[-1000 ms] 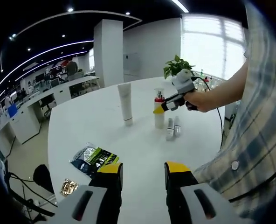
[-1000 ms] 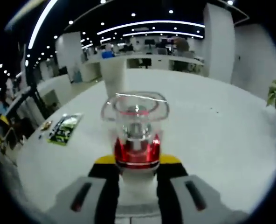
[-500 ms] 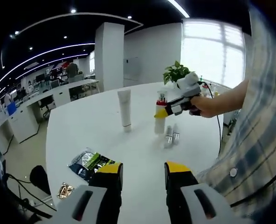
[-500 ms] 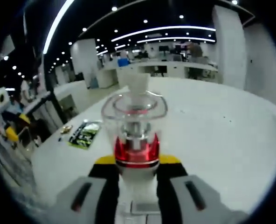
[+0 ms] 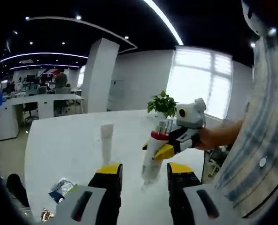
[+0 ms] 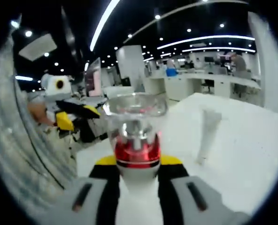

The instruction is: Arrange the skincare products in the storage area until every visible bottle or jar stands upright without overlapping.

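- Big open-plan office all around me, ceiling strip lights, white pillars, desks in the back, and a bright window behind a potted plant (image 5: 163,103) at the far edge of the round white table (image 5: 59,145).
- My right gripper (image 6: 135,161) is clamped on the pump bottle (image 6: 135,140): red collar, clear cap on top, white body squeezed between the yellow-tipped jaws. In the right gripper view it sits dead centre, right in front of the lens.
- From the left gripper view I can see that same bottle (image 5: 154,157) held by the right gripper (image 5: 169,145), leaning a bit rather than straight up, its base down close to the tabletop. Can't tell if it's actually touching.
- My hand (image 5: 214,137) holds that gripper from the right, with my plaid sleeve (image 5: 258,140) taking up that whole side.
- My left gripper (image 5: 142,169) has nothing in it, jaws apart, hovering low over the table just in front of the bottle.
- White tube (image 5: 106,145) stands upright on its cap, left of the bottle and apart from it. It also turns up in the right gripper view (image 6: 208,136), off to the right.
- Down at the near left edge there's a green-and-black packet (image 5: 63,186) lying flat, plus a small gold wrapper (image 5: 47,215) nearer the rim.
- The left gripper (image 6: 71,119) pops into the right gripper view from the left too.
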{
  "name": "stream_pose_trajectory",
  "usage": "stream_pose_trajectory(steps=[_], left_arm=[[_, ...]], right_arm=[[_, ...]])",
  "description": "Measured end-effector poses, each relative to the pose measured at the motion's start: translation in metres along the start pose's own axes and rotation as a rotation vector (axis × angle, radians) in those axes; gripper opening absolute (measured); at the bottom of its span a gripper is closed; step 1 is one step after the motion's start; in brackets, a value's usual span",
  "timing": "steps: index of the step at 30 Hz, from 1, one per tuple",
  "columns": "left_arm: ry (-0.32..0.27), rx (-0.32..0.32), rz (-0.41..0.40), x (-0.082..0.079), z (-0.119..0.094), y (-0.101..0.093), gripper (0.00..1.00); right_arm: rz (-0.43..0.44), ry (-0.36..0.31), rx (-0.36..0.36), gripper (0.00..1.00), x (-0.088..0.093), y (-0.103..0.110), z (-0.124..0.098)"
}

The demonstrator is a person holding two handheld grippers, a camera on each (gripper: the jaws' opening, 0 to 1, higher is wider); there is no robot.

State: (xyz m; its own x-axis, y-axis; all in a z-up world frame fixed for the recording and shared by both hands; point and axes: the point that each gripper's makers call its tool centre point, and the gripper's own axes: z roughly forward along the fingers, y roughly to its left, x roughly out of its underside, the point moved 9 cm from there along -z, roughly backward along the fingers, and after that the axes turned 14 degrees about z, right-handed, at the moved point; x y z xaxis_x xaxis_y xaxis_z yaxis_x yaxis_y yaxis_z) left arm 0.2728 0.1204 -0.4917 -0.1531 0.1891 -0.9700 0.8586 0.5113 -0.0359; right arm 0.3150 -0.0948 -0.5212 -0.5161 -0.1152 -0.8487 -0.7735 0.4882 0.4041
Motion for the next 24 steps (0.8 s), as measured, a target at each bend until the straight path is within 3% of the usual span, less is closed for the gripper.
stream_pose_trajectory(steps=[4, 8, 13, 24], left_arm=[[-0.037, 0.027, 0.041, -0.018, 0.004, 0.007, 0.47], [-0.060, 0.097, 0.044, -0.030, 0.008, 0.005, 0.52], [-0.089, 0.167, 0.015, -0.037, 0.012, -0.003, 0.56], [-0.180, 0.229, -0.023, -0.050, 0.008, -0.018, 0.54]], right_arm=[[-0.033, 0.023, -0.109, 0.28, -0.009, 0.022, -0.001], [-0.078, 0.061, -0.168, 0.28, -0.015, 0.035, 0.000], [-0.103, 0.086, -0.243, 0.28, -0.022, 0.048, 0.003], [-0.157, 0.133, -0.365, 0.28, -0.031, 0.068, 0.005]])
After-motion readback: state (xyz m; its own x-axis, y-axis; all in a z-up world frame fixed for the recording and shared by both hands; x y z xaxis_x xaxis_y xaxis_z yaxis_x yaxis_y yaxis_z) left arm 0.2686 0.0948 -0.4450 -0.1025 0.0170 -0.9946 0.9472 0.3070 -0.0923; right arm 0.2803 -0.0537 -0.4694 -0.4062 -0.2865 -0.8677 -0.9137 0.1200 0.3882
